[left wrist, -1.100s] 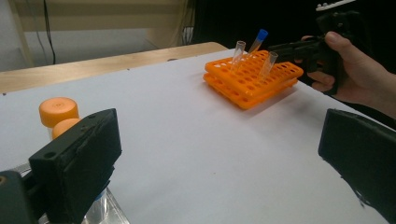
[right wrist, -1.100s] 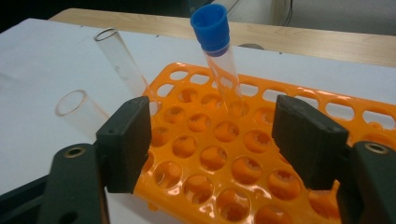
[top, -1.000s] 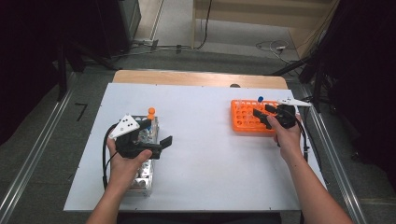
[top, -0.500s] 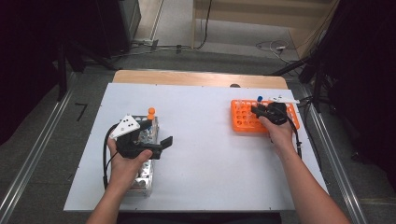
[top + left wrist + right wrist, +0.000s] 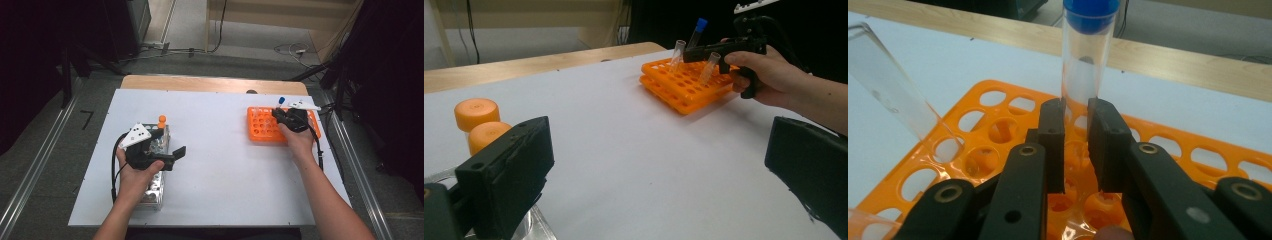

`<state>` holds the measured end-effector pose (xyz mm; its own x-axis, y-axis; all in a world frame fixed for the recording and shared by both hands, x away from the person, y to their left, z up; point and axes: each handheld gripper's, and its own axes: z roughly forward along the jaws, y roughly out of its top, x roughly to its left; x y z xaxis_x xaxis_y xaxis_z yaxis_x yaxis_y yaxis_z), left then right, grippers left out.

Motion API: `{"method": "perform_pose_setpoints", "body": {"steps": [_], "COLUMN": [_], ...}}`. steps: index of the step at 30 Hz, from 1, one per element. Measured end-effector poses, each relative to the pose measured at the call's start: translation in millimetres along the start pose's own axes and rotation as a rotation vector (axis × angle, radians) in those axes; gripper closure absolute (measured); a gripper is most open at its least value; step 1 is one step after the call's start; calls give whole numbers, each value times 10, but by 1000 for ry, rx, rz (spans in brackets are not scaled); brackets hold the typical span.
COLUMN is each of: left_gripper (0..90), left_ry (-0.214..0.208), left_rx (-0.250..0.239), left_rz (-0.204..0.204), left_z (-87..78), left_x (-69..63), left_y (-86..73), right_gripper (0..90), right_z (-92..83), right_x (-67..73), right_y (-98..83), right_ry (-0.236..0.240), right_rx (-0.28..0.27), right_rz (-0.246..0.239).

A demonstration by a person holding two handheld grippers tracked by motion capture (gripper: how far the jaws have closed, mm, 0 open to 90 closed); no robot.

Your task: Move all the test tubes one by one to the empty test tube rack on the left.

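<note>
An orange tube rack [image 5: 262,127] lies at the table's right. A clear tube with a blue cap [image 5: 1087,50] stands upright in it, and my right gripper [image 5: 1076,112] is shut on its lower part. From above, the right gripper [image 5: 280,115] sits over the rack's far right corner, with the blue cap [image 5: 281,100] just beyond it. Two uncapped clear tubes [image 5: 678,50] lean in the rack [image 5: 674,85]. My left gripper [image 5: 175,157] is open with nothing between its jaws, beside a metal rack [image 5: 150,192] that holds orange-capped tubes [image 5: 476,112].
A wooden strip [image 5: 210,82] runs along the table's far edge. Metal rails [image 5: 40,165] flank the table on both sides. White tabletop [image 5: 220,165] lies bare between the two racks.
My right gripper has moved a little left and farther over the orange rack, onto the blue-capped tube. The left gripper has stayed where it was.
</note>
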<state>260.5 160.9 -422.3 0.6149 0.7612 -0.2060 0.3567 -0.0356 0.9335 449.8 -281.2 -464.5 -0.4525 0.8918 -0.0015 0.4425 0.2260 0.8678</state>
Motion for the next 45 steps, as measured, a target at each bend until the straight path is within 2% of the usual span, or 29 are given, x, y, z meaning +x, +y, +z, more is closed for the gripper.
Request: {"method": "perform_pose_setpoints", "body": {"steps": [10, 17, 25, 36, 45], "left_gripper": [0, 0, 0, 0, 0], "left_ry": [-4, -7, -16, -30, -46], "left_rx": [0, 0, 3, 8, 15], "left_rz": [7, 9, 17, 29, 42], "left_z": [9, 13, 33, 62, 100], "left_x": [-15, -42, -79, -138, -207], "left_y": [4, 10, 16, 26, 25], "right_gripper": [751, 751, 751, 751, 751], "right_z": [-233, -462, -735, -1010, -1108], "right_x": [0, 65, 139, 335, 621], "right_y": [101, 146, 110, -42, -156], "right_ry": [28, 57, 97, 171, 266], "right_rx": [-75, -99, -123, -112, -104], "right_rz": [2, -5, -2, -11, -42]}}
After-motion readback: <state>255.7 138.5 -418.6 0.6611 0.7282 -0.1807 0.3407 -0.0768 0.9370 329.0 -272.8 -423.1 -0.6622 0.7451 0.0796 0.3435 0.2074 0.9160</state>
